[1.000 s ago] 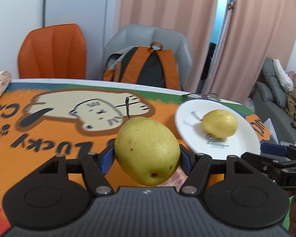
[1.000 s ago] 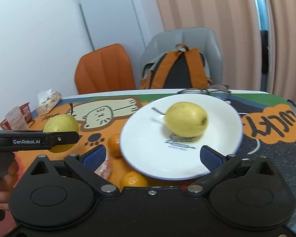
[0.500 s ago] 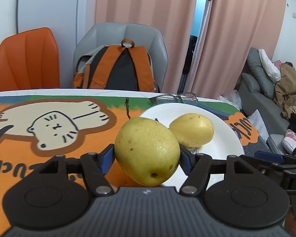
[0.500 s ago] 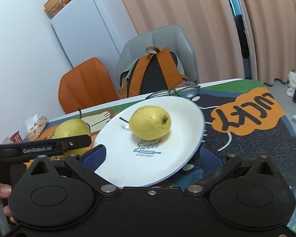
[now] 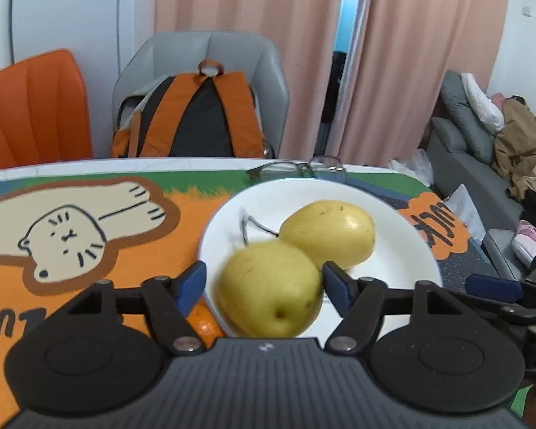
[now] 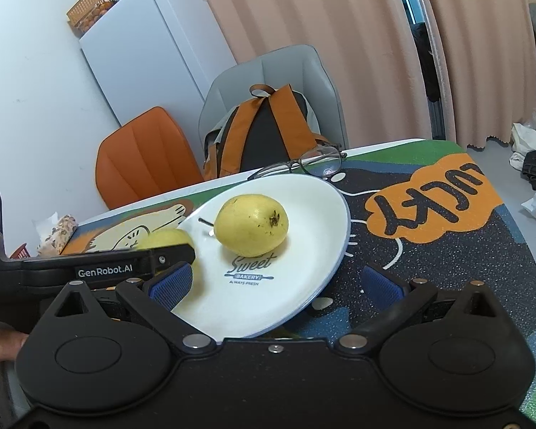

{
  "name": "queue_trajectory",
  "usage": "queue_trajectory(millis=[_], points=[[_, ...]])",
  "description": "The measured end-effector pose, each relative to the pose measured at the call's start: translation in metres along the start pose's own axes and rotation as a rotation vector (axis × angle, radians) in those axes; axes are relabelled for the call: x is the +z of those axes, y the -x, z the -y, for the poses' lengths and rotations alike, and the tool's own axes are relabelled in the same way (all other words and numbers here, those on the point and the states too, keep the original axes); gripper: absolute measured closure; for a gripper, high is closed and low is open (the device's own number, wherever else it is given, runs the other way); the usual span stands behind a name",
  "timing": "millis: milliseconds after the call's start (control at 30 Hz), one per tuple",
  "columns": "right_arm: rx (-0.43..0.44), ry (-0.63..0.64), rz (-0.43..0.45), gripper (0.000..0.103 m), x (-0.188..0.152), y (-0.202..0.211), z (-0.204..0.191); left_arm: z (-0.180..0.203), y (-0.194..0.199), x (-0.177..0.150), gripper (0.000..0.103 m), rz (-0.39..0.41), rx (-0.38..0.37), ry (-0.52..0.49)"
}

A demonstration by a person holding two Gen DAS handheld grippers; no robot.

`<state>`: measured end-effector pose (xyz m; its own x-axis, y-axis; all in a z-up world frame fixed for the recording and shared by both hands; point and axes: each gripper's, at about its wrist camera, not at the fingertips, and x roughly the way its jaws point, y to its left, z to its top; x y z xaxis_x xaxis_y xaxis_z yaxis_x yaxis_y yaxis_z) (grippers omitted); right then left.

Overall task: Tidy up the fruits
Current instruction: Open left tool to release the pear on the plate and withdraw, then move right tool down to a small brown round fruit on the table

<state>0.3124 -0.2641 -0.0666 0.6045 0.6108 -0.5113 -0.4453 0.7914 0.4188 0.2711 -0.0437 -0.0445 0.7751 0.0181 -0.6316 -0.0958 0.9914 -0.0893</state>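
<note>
A white plate [image 5: 403, 246] lies on the cat-print tablecloth, and a yellow pear [image 5: 330, 236] rests on it. A second yellow pear [image 5: 269, 289] sits at the plate's near edge, between the blue pads of my left gripper [image 5: 264, 282]. The pads stand a little off its sides, so the gripper is open. In the right wrist view the plate [image 6: 314, 221] lies between the wide-open fingers of my right gripper [image 6: 275, 286], with the first pear [image 6: 252, 225] on it and the second pear [image 6: 168, 239] partly hidden behind the left gripper's arm.
An orange fruit [image 5: 203, 321] lies on the cloth by the plate's near-left rim. Eyeglasses [image 5: 300, 169] lie just behind the plate. An orange chair [image 5: 35, 107] and a grey chair with a backpack [image 5: 196, 118] stand behind the table. A snack packet [image 6: 59, 232] lies at far left.
My left gripper carried the second pear right and down onto the plate beside the first pear, then its pads opened off it. The right gripper shifted slightly and stayed open.
</note>
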Motion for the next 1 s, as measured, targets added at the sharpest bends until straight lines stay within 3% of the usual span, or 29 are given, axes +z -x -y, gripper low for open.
queue_trajectory(millis=[167, 633, 1000], points=[[0.006, 0.002, -0.009, 0.0, 0.0, -0.002, -0.002, 0.004, 0.013, 0.001, 0.03, 0.029, 0.06, -0.045], [0.048, 0.051, 0.006, 0.0, 0.0, 0.008, -0.019, -0.034, 0.068, -0.01, 0.017, 0.049, 0.148, 0.012], [0.082, 0.113, 0.022, 0.0, -0.005, 0.023, -0.039, -0.055, 0.102, -0.032, 0.016, 0.059, 0.177, 0.098]])
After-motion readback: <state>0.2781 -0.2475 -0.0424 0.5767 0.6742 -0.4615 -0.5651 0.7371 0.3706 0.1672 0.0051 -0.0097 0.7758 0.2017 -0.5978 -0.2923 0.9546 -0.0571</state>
